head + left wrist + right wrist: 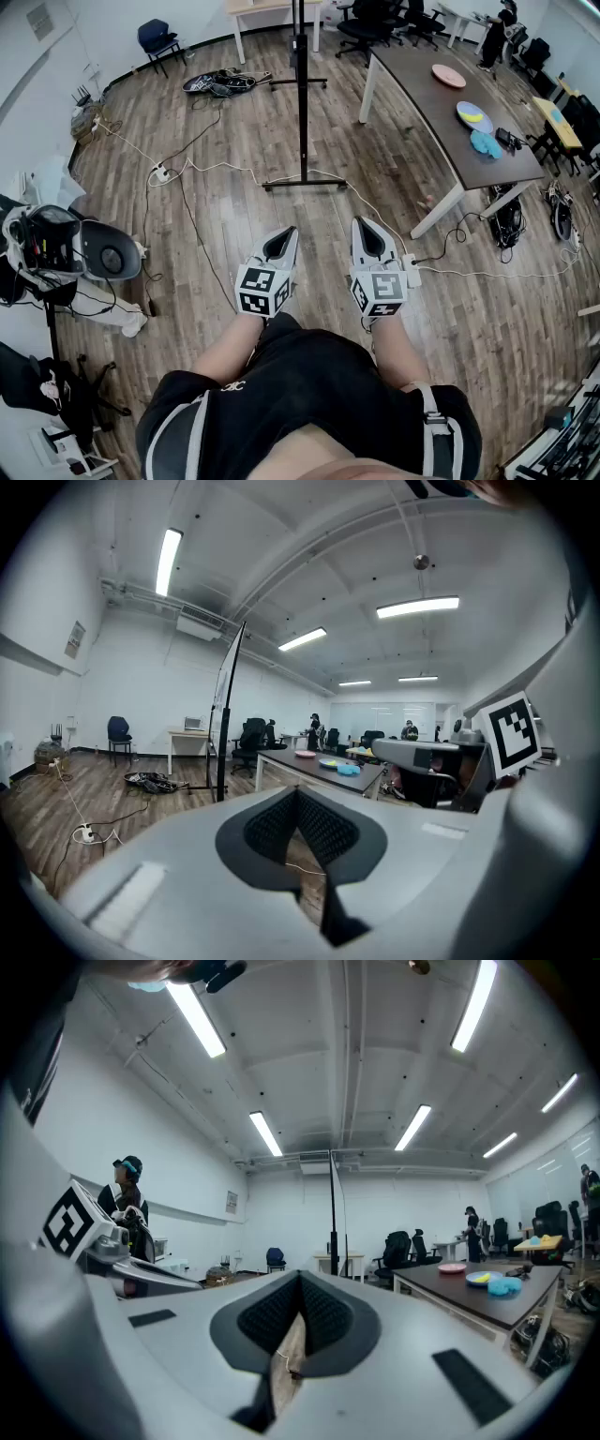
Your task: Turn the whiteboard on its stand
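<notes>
Okay, I read left gripper (283, 236) and right gripper (367, 231) jaws clenched empty, carried low because whiteboard (302, 89) stands well ahead, untouched.

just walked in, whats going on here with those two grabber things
A person stands on the wood floor with a gripper in each hand. The left tongs and the right tongs are both shut and hold nothing. They point toward the whiteboard on its stand, which is seen edge-on some way ahead. Nothing touches it, so the turning has not begun.
</notes>
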The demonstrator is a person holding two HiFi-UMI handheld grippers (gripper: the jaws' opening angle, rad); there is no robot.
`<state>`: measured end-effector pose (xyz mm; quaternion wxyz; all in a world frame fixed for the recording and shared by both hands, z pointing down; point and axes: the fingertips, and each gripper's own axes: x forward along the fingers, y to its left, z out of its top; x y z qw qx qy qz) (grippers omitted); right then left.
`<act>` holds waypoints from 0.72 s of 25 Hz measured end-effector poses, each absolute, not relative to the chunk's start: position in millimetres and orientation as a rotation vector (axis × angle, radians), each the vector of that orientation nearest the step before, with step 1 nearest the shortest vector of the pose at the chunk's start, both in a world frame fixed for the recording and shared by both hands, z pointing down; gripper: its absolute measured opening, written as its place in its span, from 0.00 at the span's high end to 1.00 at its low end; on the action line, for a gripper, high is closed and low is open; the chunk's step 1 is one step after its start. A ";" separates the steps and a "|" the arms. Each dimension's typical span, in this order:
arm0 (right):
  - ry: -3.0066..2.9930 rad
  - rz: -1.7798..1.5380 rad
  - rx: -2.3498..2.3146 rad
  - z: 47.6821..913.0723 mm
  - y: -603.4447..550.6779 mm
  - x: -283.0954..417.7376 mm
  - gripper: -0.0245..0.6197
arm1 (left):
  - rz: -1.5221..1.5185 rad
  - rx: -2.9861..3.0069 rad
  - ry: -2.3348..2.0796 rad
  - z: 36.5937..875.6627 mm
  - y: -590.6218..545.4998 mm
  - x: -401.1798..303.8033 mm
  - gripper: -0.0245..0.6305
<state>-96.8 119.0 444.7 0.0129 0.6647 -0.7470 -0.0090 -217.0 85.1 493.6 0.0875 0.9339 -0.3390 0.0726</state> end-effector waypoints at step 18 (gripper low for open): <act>-2.322 0.010 2.113 448.1 132.9 -90.5 0.95 | 0.235 2.779 -1.017 495.4 98.2 -214.8 0.95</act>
